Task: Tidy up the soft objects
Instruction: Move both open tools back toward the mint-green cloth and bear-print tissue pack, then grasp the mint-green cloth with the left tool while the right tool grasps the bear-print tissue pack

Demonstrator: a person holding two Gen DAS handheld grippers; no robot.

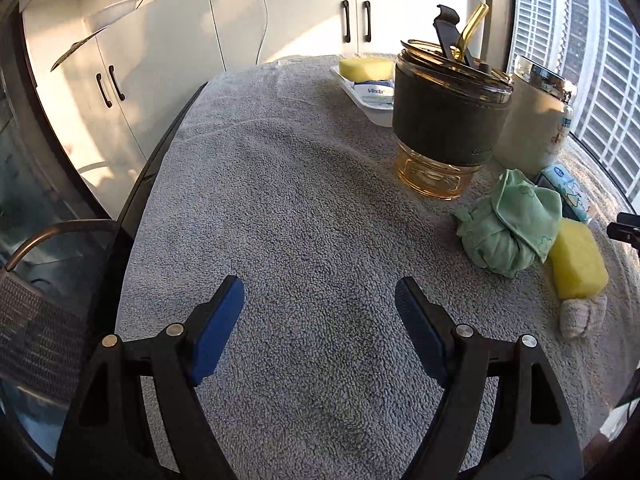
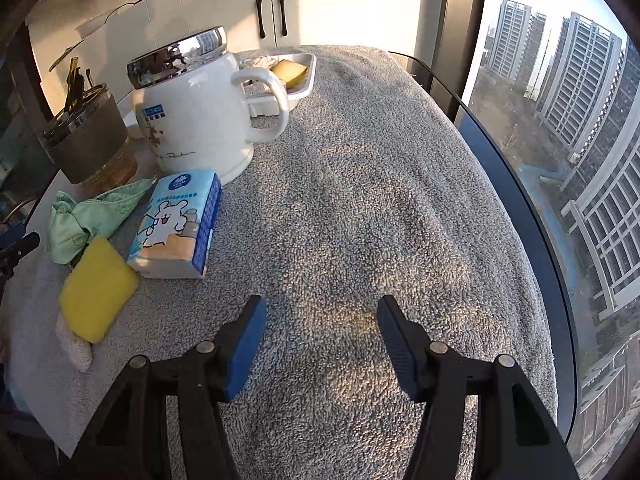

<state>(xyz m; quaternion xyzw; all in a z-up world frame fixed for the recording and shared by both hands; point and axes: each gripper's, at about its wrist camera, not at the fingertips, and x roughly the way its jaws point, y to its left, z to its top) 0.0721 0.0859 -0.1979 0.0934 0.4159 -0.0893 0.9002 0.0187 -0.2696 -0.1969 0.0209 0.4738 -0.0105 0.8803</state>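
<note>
Sponge (image 2: pixel 98 288), yellow, lies on the tabletop (image 2: pixel 360 200) touching the tissue pack (image 2: pixel 178 224); it looks light and squashy, so pinch its long sides. Left hand-held gripper (image 1: pixel 319 308) and right hand-held gripper (image 2: pixel 322 326) are spread, holding nothing.

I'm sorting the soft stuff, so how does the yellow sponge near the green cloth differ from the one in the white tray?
The near sponge lies loose on the grey towel, beside the tissue pack; the far sponge already sits in the white tray. The near one appears larger, being closer. Both are yellow blocks.
</note>
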